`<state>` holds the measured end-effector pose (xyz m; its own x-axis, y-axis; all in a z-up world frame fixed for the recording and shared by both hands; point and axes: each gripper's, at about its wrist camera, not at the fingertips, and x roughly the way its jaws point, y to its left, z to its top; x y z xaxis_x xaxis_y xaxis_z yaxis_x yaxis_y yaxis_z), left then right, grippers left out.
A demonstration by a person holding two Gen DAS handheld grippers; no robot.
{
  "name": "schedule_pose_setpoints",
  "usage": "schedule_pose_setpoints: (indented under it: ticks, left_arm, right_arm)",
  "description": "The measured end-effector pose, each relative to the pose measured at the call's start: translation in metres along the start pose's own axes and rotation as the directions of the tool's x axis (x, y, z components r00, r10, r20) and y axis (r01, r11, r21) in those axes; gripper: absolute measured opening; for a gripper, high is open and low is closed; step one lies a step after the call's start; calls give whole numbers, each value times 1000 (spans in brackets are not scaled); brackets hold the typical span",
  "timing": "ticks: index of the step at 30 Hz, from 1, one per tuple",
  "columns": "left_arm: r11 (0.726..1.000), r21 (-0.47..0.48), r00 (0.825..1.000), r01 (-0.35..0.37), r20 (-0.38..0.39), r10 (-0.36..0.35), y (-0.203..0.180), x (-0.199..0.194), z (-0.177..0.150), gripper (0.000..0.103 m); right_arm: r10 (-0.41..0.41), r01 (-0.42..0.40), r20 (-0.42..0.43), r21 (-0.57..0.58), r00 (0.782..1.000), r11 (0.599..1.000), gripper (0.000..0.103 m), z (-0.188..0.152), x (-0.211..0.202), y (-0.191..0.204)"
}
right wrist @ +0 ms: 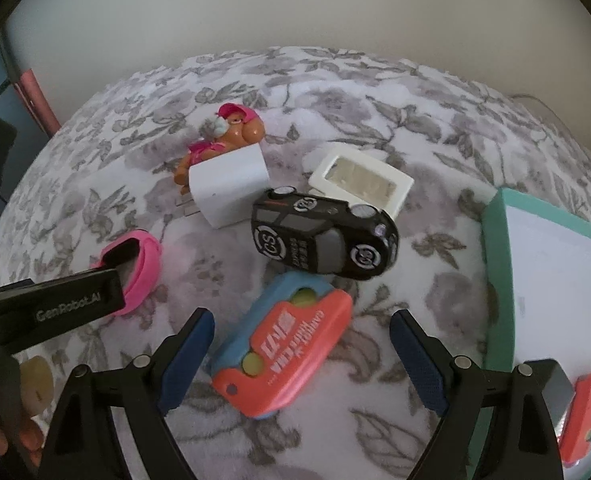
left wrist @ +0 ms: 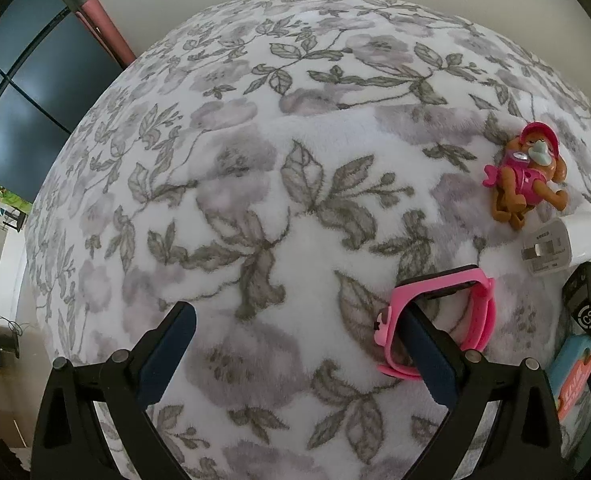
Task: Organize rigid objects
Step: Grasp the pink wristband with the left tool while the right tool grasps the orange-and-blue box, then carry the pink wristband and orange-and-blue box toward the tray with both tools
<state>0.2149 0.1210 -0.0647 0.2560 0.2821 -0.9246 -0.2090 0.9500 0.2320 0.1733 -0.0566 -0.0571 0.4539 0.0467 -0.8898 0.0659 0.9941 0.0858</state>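
Rigid objects lie on a floral blanket. My left gripper is open; its right finger sits inside the loop of a pink watch, which also shows in the right wrist view. My right gripper is open around a red and blue toy car. Beyond it lie a black toy car, a white charger, a cream box and a brown dog figure in pink. The figure and the charger also show in the left wrist view.
A teal box with a white inside stands at the right and holds another red toy. A wall runs behind the blanket. A dark window is at the far left.
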Motion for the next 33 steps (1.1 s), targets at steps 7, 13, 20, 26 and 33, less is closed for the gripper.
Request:
schedule_pose_setpoints:
  ticks: [7,13,20,26,33]
  left_arm:
    - [1000,4,1000,0,2,0,1,0,0,101]
    - [1000,13,1000,-6,7,6,-1,0,-1,101]
    - [999,15,999,52,2,-52,-7,-7,-4,78]
    - [991,77,994,112,13,-113,-27,-16,-7,28]
    - [986,114,992,125,-1,-125,-38,-23,-15,10]
  right_arm:
    - [-61,61,-10,-32,998,998,91,4,6,10]
    - [-54,53,-15,-27,998,998,75,2,0,4]
    - [-51,50,-13,-14,999,999,49,-1,-6,-5]
    - [-43,42,-25,-16,999,999,48,-8,-11,-6]
    - [-33,32,-45,-15,998,999,48,-19,-17,-10]
